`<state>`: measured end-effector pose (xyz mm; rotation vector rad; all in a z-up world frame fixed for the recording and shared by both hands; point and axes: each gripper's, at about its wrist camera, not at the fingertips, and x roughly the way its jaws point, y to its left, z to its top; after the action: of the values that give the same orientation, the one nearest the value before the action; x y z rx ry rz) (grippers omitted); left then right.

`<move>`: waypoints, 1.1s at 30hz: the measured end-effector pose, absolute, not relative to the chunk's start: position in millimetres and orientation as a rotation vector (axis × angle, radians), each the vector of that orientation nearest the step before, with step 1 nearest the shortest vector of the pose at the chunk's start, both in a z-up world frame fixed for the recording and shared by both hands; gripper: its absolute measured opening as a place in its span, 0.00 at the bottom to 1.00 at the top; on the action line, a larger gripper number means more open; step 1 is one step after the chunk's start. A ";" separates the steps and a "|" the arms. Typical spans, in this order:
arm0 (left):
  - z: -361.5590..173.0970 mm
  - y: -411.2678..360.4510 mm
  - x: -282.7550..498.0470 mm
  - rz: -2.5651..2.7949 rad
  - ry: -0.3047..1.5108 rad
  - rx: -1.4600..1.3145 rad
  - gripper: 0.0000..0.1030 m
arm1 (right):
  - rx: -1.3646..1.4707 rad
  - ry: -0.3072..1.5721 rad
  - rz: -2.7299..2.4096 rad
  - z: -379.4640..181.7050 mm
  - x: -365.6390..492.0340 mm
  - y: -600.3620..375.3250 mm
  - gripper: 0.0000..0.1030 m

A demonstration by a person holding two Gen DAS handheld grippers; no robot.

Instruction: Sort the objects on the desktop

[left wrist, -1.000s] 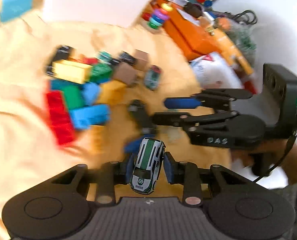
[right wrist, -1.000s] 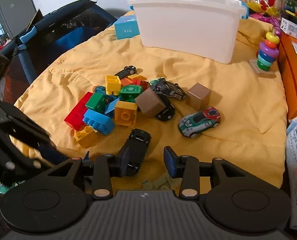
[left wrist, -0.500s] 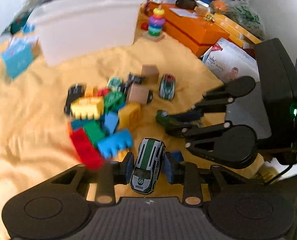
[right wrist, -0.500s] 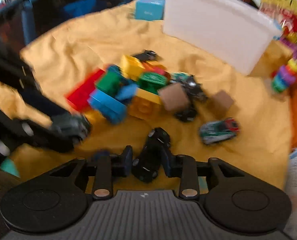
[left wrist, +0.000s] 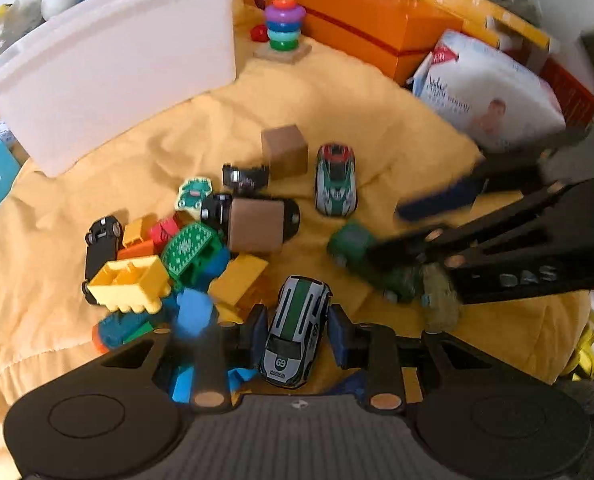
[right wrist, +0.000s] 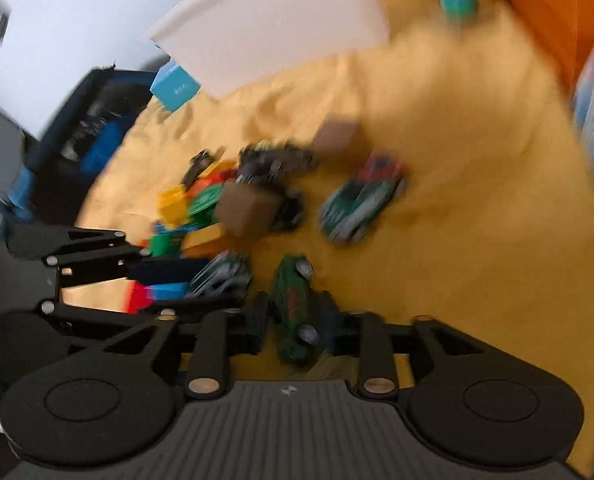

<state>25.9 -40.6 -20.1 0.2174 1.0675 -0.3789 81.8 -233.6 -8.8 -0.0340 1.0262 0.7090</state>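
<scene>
Black car gone from right tool point(right wrist: 293, 320), its opening jaws now round a dark green car point(right wrist: 293, 308); left tool point(left wrist: 297, 332) gripping white-green car point(left wrist: 295, 332).

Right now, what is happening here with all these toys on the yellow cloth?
A person is sorting toys with two handheld grippers. The left gripper holds a white and green toy car numbered 69 between its pads. The right gripper has a dark green toy car between its fingers, and its jaws are opening. A pile of building blocks and other cars lie on the yellow blanket, in front of a white plastic bin.
</scene>
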 end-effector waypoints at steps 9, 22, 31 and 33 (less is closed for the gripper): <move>-29.6 -28.9 18.2 -0.411 1.091 0.216 0.36 | -0.395 0.928 0.752 -5.6 52.6 -192.5 0.43; 61.4 -6.5 24.1 -0.391 0.832 0.129 0.33 | -0.451 0.806 0.733 28.4 54.7 -197.6 0.32; 135.8 27.9 84.8 -0.259 0.602 0.208 0.33 | -0.279 0.600 0.724 103.1 117.4 -186.5 0.32; 141.3 35.0 105.8 -0.226 0.582 0.220 0.33 | -0.256 0.543 0.716 115.8 136.3 -175.6 0.32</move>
<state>105.8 35.0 141.3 0.2203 0.5823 -0.2257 136.3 -175.6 115.8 -0.2559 0.5433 0.7161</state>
